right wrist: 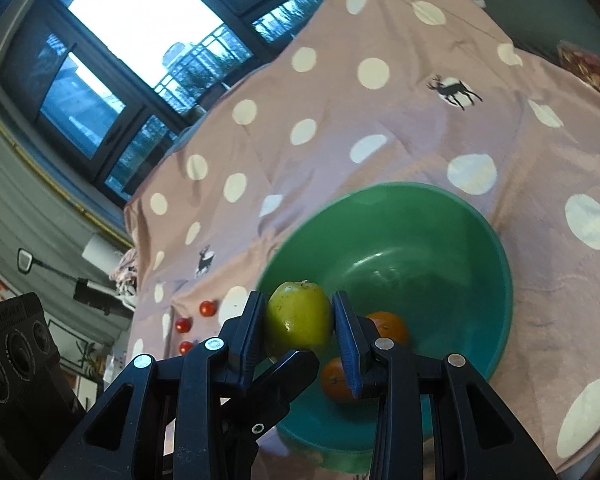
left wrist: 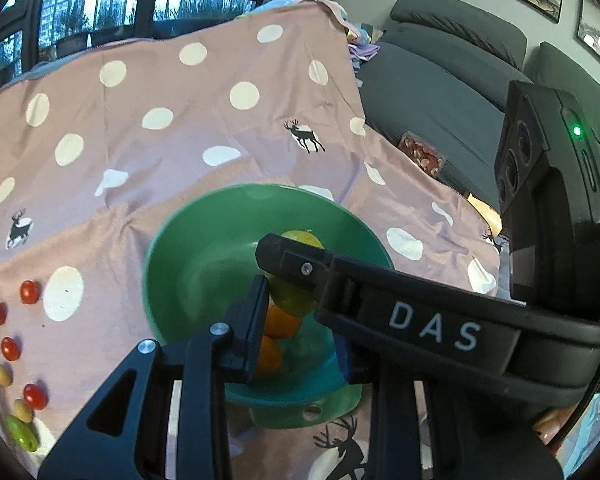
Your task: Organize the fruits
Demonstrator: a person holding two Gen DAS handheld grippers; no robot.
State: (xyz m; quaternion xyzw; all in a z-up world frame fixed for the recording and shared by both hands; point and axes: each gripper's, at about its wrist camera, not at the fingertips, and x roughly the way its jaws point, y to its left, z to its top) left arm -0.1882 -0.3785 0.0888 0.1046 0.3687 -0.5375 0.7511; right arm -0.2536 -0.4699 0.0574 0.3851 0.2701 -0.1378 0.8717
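Green apple (right wrist: pixel 300 318) pinched between right gripper (right wrist: pixel 300 328) jaws just inside near rim of green bowl (right wrist: pixel 496 280), above two oranges (right wrist: pixel 390 326), left gripper (left wrist: pixel 296 316) jaws' spread impossible to judge, cherry tomatoes (left wrist: pixel 30 292) lined along spotted tablecloth (left wrist: pixel 220 120) edge, open cloth beyond on tabletop.

Your right gripper (right wrist: pixel 300 328) holds apple (right wrist: pixel 299 317) over bowl (right wrist: pixel 496 240); two oranges (right wrist: pixel 388 326) inside; tomatoes (left wrist: pixel 30 291) left, on cloth (left wrist: pixel 220 128).

Right gripper (left wrist: pixel 300 280) is blocking most of the apple (left wrist: pixel 300 240) btwn the jaws; left gripper's own right finger is getting hidden too.
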